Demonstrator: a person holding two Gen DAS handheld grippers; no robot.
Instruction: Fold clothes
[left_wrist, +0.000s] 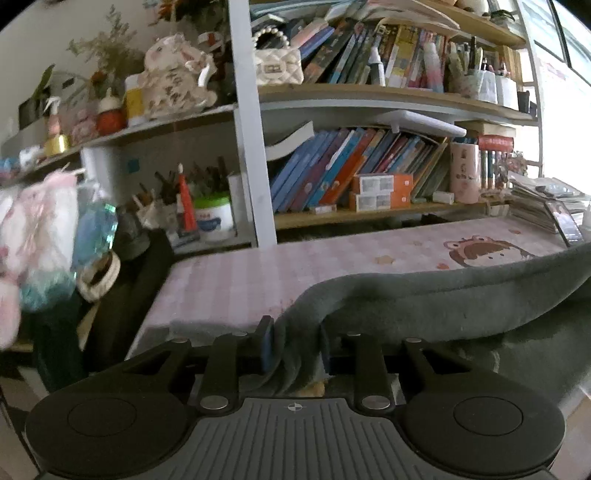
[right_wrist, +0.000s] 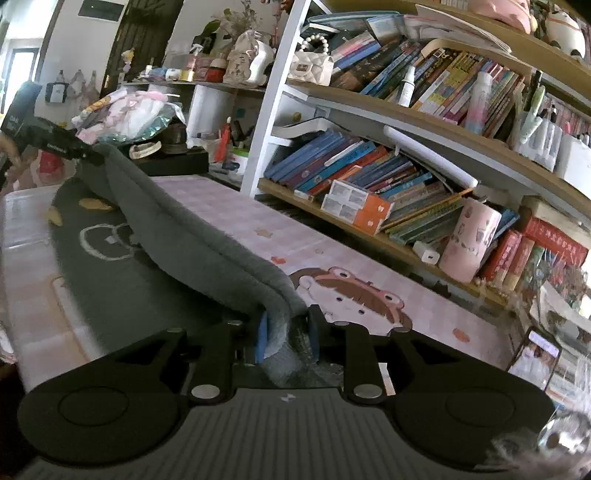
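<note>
A thick grey garment (left_wrist: 443, 299) with a white outline print and orange patches (right_wrist: 107, 240) lies on the pink checked table cover (left_wrist: 240, 273). My left gripper (left_wrist: 295, 347) is shut on one bunched end of its folded edge, lifted above the table. My right gripper (right_wrist: 286, 332) is shut on the other end of the same edge (right_wrist: 207, 236). The edge stretches taut between both grippers. In the right wrist view the left gripper (right_wrist: 79, 153) shows at the far left, holding the cloth.
A white-framed bookshelf (left_wrist: 251, 147) full of books, boxes and a pink cup (right_wrist: 469, 240) runs along the table's far side. A phone (right_wrist: 535, 356) and a stack of papers (left_wrist: 543, 206) sit at the right. Toys and bags (left_wrist: 40, 236) pile at the left.
</note>
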